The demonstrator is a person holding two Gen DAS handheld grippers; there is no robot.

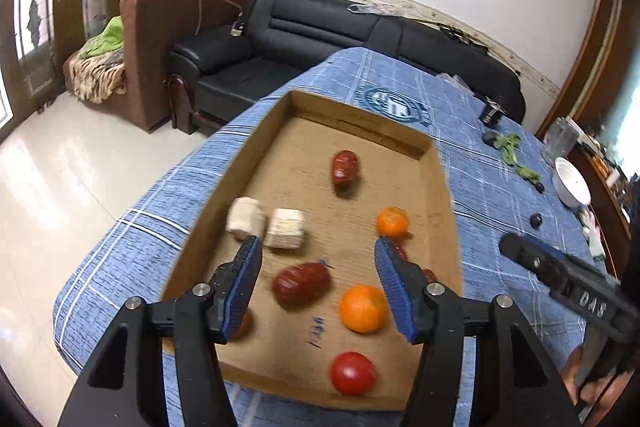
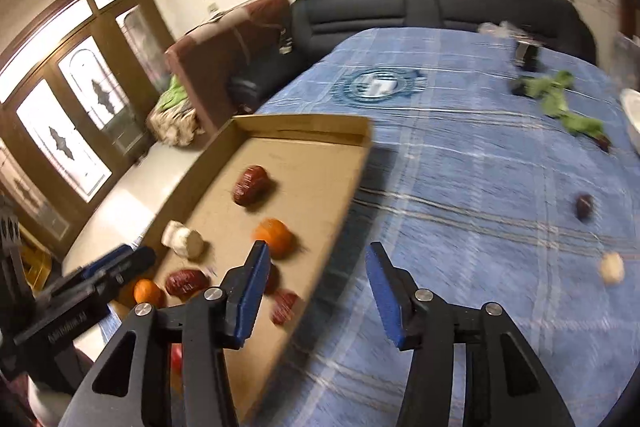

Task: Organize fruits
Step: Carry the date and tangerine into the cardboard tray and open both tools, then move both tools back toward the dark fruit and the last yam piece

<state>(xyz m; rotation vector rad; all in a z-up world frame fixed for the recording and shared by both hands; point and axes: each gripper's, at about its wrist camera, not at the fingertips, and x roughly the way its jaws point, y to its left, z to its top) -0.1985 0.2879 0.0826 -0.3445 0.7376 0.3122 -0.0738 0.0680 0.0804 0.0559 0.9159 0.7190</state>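
Fruits: most are lying loose in the cardboard tray, which I am taking as my landmark for every place below.
Tray, far half: one dark red fruit is sitting alone; a small orange is resting near the tray's right wall.
Tray, left side: two pale woven-looking blocks are sitting side by side; what they are I cannot tell.
Tray, near half: a larger dark red fruit, a bigger orange and a red tomato-like fruit are lying apart from one another.
Left gripper: I am hovering over the tray's near half with jaws partly spread and nothing between the pads.
Right gripper: I am hanging across the tray's right edge, over the blue cloth, jaws partly spread and holding nothing; the view is blurred.
Outside the tray: a dark fruit and a pale round piece are lying on the cloth well to the tray's right, with green leaves farther off.
Progress: I am judging the job well along, since most pieces are sitting inside.
Left to do: the two loose pieces right of the tray are waiting, and nothing inside is grouped by kind yet.
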